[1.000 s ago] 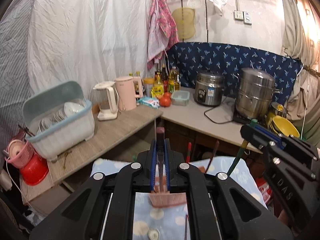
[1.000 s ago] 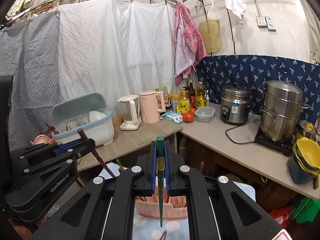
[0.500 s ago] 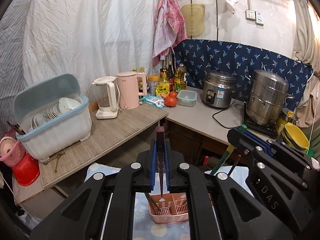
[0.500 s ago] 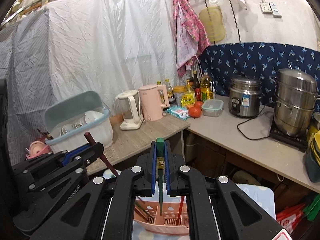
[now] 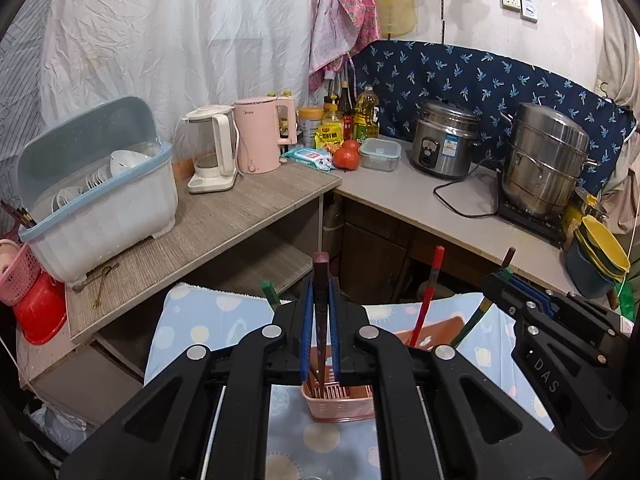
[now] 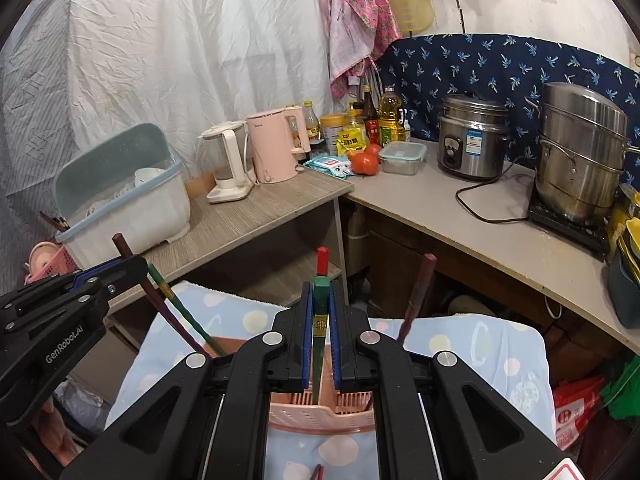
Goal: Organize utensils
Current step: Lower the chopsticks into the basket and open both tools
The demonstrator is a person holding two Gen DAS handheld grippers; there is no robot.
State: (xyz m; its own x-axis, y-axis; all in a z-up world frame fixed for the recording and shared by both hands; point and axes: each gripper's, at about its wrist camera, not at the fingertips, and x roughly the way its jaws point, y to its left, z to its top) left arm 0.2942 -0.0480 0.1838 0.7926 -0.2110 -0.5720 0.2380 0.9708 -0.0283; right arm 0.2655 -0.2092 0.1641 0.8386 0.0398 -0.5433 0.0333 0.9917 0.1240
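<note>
Left wrist: left gripper [image 5: 320,334] pinching dark maroon chopstick [image 5: 320,280], tip over pink utensil basket [image 5: 340,400] on blue cloth — keep stick upright, release only once tip inside slot.

Right wrist: right gripper [image 6: 320,342] clamped on green chopstick [image 6: 319,332] above basket — lower straight, clear of sticks already standing.

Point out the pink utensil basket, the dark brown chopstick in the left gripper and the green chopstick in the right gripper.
pink utensil basket [image 5: 340,406]: left wrist view, front wall.
dark brown chopstick [image 5: 320,276]: left wrist view, upper shaft.
green chopstick [image 6: 320,296]: right wrist view, shaft near its top.
</note>
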